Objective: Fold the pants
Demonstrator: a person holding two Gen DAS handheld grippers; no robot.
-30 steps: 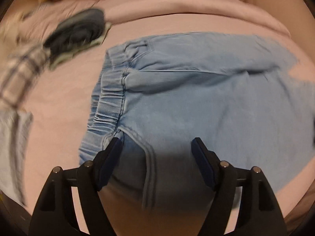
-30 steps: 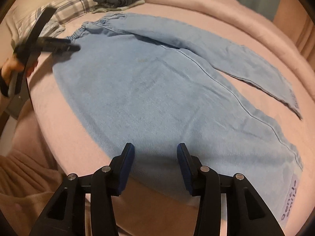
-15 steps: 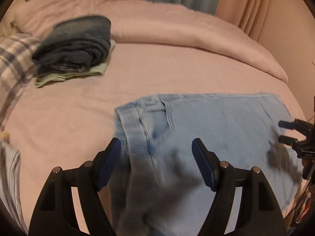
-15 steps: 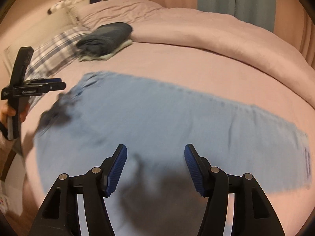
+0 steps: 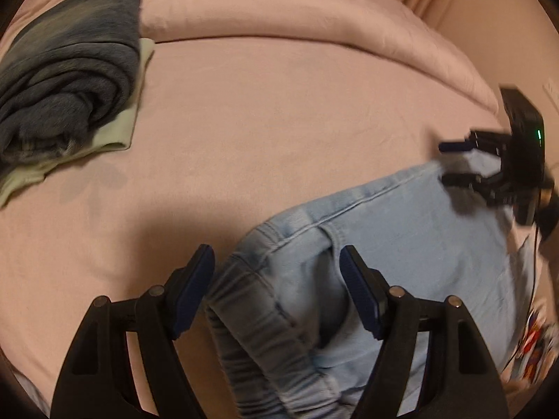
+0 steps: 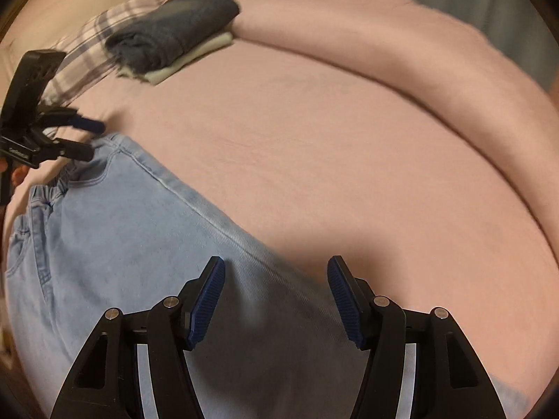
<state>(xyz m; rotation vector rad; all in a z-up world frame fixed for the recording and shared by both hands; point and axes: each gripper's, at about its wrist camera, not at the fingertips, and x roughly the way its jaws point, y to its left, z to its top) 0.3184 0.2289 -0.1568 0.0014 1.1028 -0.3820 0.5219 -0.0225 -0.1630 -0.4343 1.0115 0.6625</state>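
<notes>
Right now light blue denim pants lie on the pink bed, at its near edge, folded lengthwise so one leg sits on the other; long outer seam runs along the fold side facing bed's middle. Elastic waistband bunched and puckered at the left-hand end, pocket stitching visible next to it in right wrist view. Fabric mostly flat, some blur in both views.

Left gripper released, jaws wide apart, hovering just over the waistband corner, blue pads either side of the elastic, nothing pinched. Same gripper seen from the right wrist camera at waistband corner, fingers parted, touching or just above cloth, cannot tell which.

Right gripper also released, jaws spread, over the pants' far seam edge partway down the leg, casting shadow on denim. From left wrist view it shows at far end of the folded pants, fingers apart, green light on its body.

Farther out: folded dark grey-blue garment stacked on pale green folded cloth near bed's far-left corner, well apart from pants. Plaid pillow beside that stack. Rolled pink duvet along bed's far edge
</notes>
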